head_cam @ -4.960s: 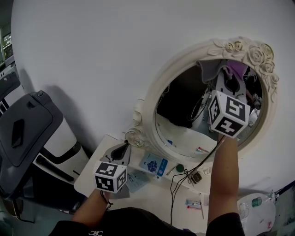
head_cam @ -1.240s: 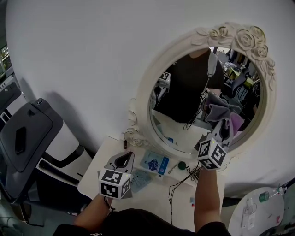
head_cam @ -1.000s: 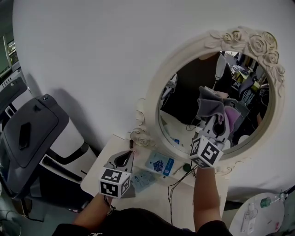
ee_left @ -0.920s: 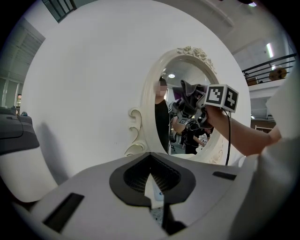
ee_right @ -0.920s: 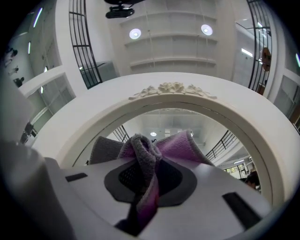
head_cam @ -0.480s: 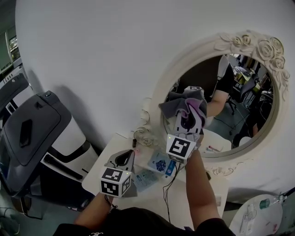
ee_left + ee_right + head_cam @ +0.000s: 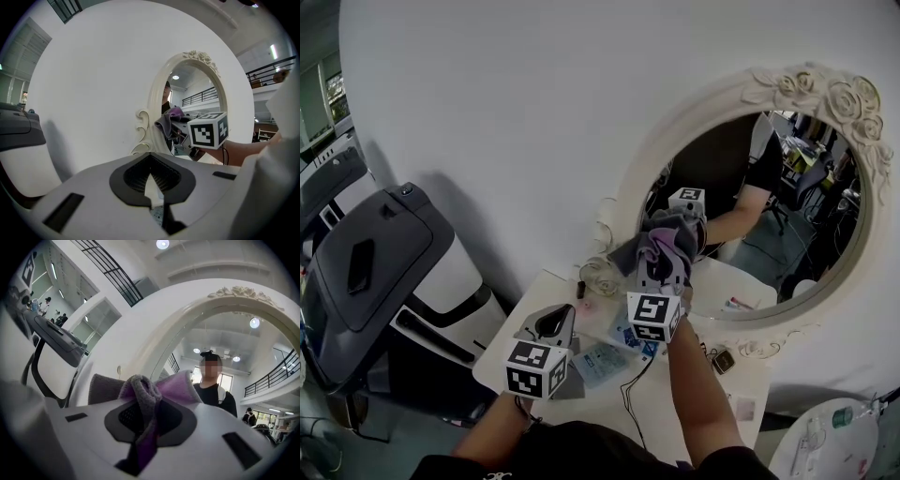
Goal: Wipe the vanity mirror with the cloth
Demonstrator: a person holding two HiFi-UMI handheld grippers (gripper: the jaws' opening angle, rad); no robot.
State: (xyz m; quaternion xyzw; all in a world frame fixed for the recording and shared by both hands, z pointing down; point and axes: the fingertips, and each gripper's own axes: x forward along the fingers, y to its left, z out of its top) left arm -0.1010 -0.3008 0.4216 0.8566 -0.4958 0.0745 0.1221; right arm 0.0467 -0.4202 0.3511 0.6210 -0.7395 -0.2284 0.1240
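The oval vanity mirror (image 7: pixel 773 220) in its cream carved frame (image 7: pixel 673 127) hangs on the white wall above a small table. A grey and purple cloth (image 7: pixel 662 246) is bunched in my right gripper (image 7: pixel 660 272), which is shut on it and holds it against the mirror's lower left edge. In the right gripper view the cloth (image 7: pixel 146 391) spills out between the jaws of that gripper (image 7: pixel 143 437), with the mirror frame (image 7: pixel 197 317) just ahead. My left gripper (image 7: pixel 549 325) hovers low over the table's left end, shut and holding nothing. The left gripper view shows the cloth (image 7: pixel 168 123) at the mirror (image 7: pixel 187 105).
The white vanity table (image 7: pixel 675 417) carries blue packets (image 7: pixel 605 358), a black cable (image 7: pixel 630 394) and a small device (image 7: pixel 722 360). A grey and white machine (image 7: pixel 370 267) stands at the left. A round white stand (image 7: pixel 820 445) with bottles is at the lower right.
My right gripper has carried the cloth from the mirror's upper right down and leftward across the glass to its lower left edge. The left gripper has stayed put.
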